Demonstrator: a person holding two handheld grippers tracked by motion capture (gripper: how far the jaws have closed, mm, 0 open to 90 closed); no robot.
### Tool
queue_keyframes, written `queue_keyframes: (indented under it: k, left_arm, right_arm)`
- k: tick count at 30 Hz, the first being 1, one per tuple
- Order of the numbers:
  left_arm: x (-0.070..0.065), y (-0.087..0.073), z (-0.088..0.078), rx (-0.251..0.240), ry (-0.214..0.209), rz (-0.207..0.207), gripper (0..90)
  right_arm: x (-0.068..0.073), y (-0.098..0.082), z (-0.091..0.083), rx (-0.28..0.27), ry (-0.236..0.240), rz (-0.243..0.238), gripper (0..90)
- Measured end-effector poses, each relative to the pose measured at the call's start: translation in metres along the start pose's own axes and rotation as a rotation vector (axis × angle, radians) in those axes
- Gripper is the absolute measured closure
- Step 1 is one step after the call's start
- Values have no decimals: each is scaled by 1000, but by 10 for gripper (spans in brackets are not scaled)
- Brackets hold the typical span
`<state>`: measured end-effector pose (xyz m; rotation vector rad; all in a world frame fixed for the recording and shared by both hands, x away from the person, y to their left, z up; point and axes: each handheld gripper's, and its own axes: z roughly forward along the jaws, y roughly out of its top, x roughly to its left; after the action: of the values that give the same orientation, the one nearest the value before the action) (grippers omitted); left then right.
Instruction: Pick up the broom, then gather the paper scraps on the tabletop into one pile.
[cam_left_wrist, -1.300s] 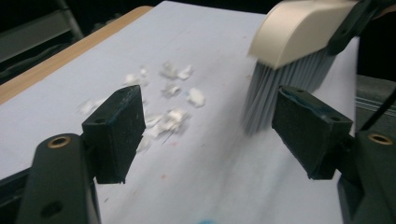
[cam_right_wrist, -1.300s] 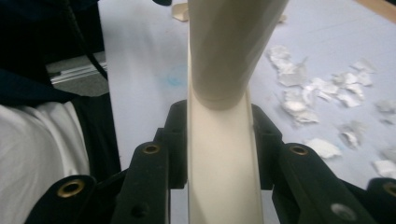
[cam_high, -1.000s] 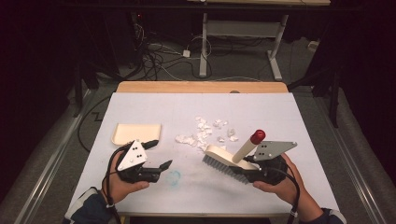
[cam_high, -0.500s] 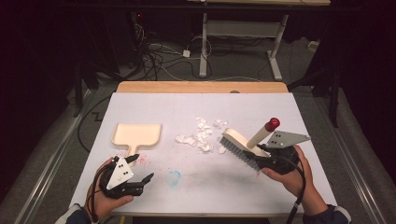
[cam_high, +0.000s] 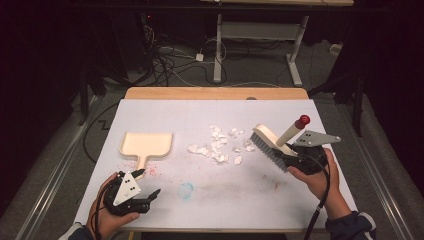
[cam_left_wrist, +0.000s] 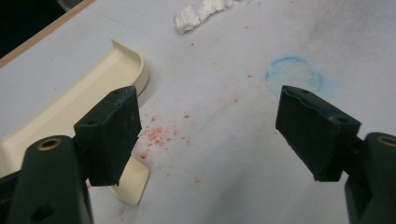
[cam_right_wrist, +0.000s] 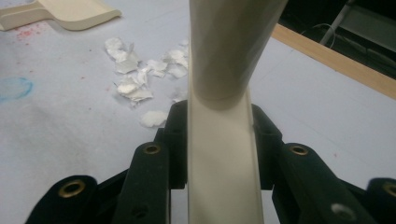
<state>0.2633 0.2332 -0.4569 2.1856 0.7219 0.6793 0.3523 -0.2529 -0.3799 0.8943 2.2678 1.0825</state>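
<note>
A cream brush (cam_high: 267, 141) with dark bristles and a red-tipped handle hangs tilted above the table at the right. My right gripper (cam_high: 289, 158) is shut on it; in the right gripper view the brush's cream back (cam_right_wrist: 223, 158) is pinched between both jaws. Just left of the bristles lies a scatter of white paper scraps (cam_high: 217, 147) (cam_right_wrist: 135, 81). A cream dustpan (cam_high: 147, 144) lies flat at the left, its handle towards me. My left gripper (cam_high: 150, 182) hovers open near the front left edge. Its jaws (cam_left_wrist: 212, 130) hold nothing, and the dustpan's handle (cam_left_wrist: 135, 184) lies by the left one.
The white table cover (cam_high: 320, 125) carries a faint blue ring stain (cam_high: 186, 190) (cam_left_wrist: 294, 77) and red specks (cam_high: 155, 170) by the dustpan handle. A wooden table edge (cam_high: 215, 93) runs along the back. Cables and a desk frame stand on the floor behind.
My left gripper has pulled back from the dustpan handle towards the front left corner and dropped lower. The right gripper has carried the brush to the right and a little farther back.
</note>
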Motion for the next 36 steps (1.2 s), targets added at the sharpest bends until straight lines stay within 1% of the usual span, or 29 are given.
queue_keyframes:
  k: [3,8,14,18,28,34,36]
  left_arm:
    - [-1,-1,0,3,-3,1,215]
    - [-1,-3,-1,10,-8,-2,215]
    - [-1,-4,0,16,-15,0,215]
    - [-2,-4,1,28,-24,6,216]
    - [-2,-4,2,37,-39,13,215]
    - [-3,-4,2,36,-42,10,216]
    - [-3,-4,3,36,-42,8,216]
  right_arm:
    - [-3,-1,4,2,-14,-7,678]
    - [-7,-3,8,8,-43,-6,678]
    - [-8,-3,14,23,-55,-13,678]
    - [-10,-3,16,23,-55,-11,678]
    - [-11,-5,20,31,-61,-5,678]
    - [-11,-5,25,31,-58,-5,678]
    - [-12,-3,28,31,-60,-19,678]
